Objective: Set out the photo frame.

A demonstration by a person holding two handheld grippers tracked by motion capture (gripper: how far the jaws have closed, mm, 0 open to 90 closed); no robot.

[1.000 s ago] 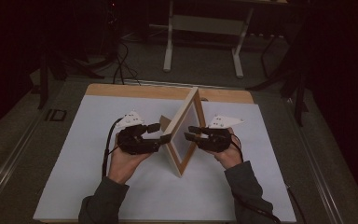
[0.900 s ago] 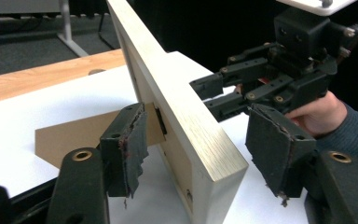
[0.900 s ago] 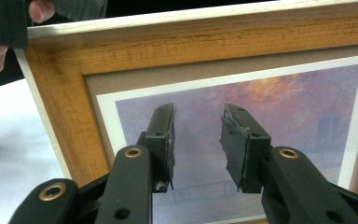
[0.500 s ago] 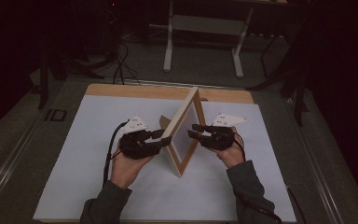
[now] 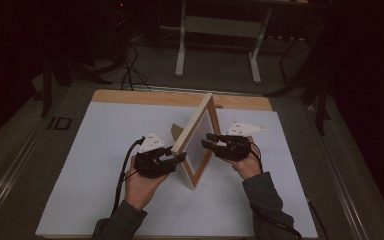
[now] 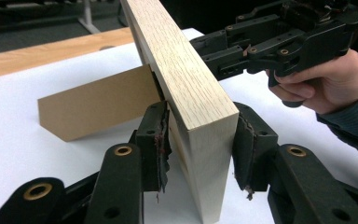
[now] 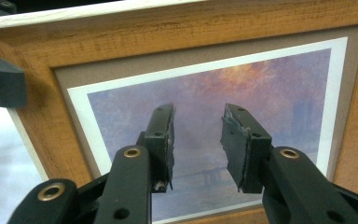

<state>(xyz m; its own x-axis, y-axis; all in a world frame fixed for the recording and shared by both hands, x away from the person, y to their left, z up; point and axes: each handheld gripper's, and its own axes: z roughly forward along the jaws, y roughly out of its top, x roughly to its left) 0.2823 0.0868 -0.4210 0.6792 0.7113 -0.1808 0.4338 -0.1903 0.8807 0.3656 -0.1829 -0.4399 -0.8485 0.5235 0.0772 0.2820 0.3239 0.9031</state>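
High view: picture frame [image 5: 196, 142] stands upright mid-table on white sheet [image 5: 95, 150], between both grippers.

Left gripper view: left gripper [image 6: 198, 140] clamps frame's near edge; cardboard stand [image 6: 98, 103] behind.

Right gripper view: right gripper [image 7: 196, 140] parted, empty, facing print; frame edges cropped.

Picture frame standing mid-table, hemmed on both faces

The picture frame [image 5: 196, 142] stands upright on edge and splits the white table [image 5: 95, 145] in two. On its back side the cardboard easel [image 5: 176, 133] juts out and the left gripper [image 5: 177, 159] straddles the frame's near upright edge, so that corner is blocked. On its glass side the right gripper [image 5: 209, 141] hangs just before the print with jaws apart, closing off the approach there. Beyond the frame's left and right, and nearer the person than the frame, the tabletop lies open.
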